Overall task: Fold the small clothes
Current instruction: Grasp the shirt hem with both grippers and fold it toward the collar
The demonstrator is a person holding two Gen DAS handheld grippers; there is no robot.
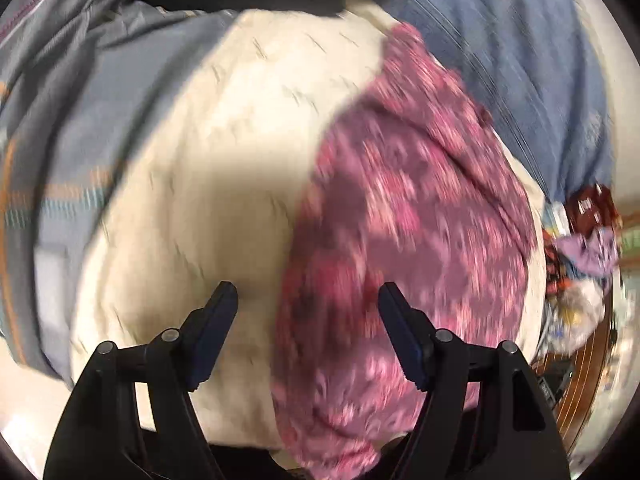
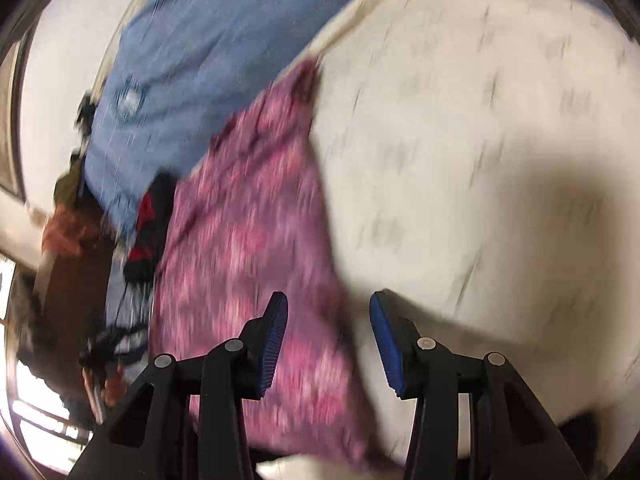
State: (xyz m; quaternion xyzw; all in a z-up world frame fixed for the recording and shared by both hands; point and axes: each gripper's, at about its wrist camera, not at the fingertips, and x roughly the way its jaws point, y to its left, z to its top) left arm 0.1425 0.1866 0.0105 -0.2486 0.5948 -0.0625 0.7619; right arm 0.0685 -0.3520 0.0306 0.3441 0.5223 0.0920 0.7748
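**Pink garment laid out, folding seemingly only half begun**

On the cream cloth (image 1: pixel 208 152) that covered the work surface lay a pink patterned garment (image 1: pixel 404 208), and from where I stood it looked like the piece in hand. Both cameras were smeared with motion blur, so the finer creases could not be read. The garment lay as a long, fairly flat strip with one straight edge along its side toward the open cream area, which suggested to me that one lengthwise fold might already have been made; I could not be sure. It was not yet a compact packet, so I judged the crosswise folding remained to be done.

The left gripper (image 1: pixel 308 296) hovered over the near end of the garment, fingers spread wide and empty, one finger above the cream cloth and the other above the pink fabric. The right gripper (image 2: pixel 328 308) was likewise wide apart and held nothing, straddling the garment's straight edge (image 2: pixel 324 184).

Beyond the pink piece lay a blue cloth (image 2: pixel 192 52), and a grey-blue striped one (image 1: pixel 52 120) sat to the far side in the left view. A jumble of small coloured clothes (image 1: pixel 580 240) waited at the edge, apparently unfolded, so most of the job seemed still ahead.
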